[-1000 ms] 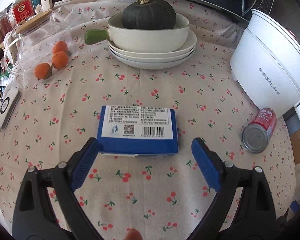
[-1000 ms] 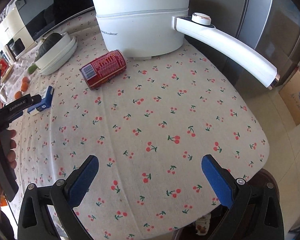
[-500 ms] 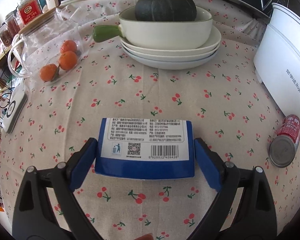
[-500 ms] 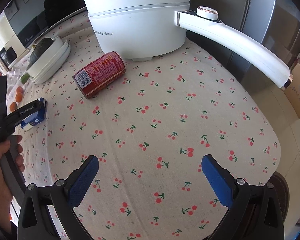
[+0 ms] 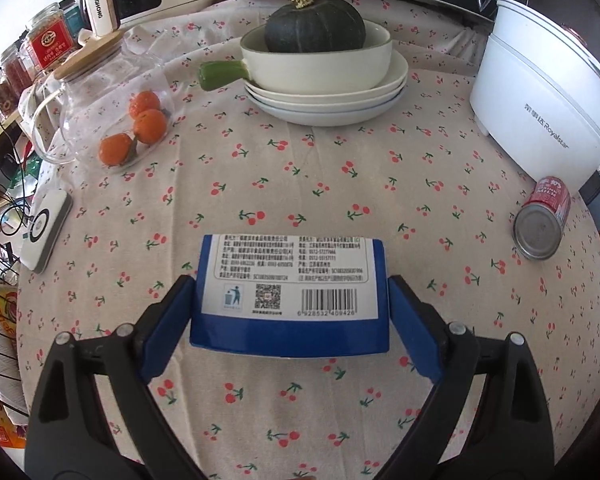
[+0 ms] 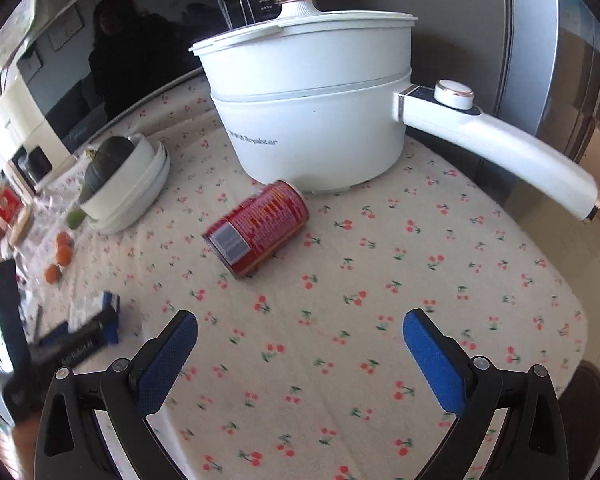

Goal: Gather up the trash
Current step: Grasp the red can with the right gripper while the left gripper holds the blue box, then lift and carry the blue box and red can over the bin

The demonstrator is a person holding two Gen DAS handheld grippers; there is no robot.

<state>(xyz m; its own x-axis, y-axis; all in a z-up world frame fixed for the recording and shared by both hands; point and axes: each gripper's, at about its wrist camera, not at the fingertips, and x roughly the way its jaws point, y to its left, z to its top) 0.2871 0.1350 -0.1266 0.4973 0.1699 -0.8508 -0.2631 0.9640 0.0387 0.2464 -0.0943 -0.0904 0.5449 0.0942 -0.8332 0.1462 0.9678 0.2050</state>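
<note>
A blue and white carton [image 5: 290, 296] with a barcode label lies on the cherry-print tablecloth. My left gripper [image 5: 290, 312] is closed around it, both blue pads pressed to its sides. The carton also shows at the far left of the right wrist view [image 6: 100, 312]. A red drink can [image 6: 258, 234] lies on its side near the white pot; it also shows at the right in the left wrist view [image 5: 542, 222]. My right gripper [image 6: 300, 344] is open and empty, above the cloth in front of the can.
A white Royalstar electric pot [image 6: 312, 120] with a long handle [image 6: 500, 148] stands behind the can. Stacked plates hold a bowl with a green squash [image 5: 314, 26]. A glass jar with oranges [image 5: 112, 120] lies at the left. The table edge [image 6: 572, 312] curves at the right.
My left gripper moved forward around the carton and closed on its sides. My right gripper moved toward the red can, which now looks larger and nearer.
</note>
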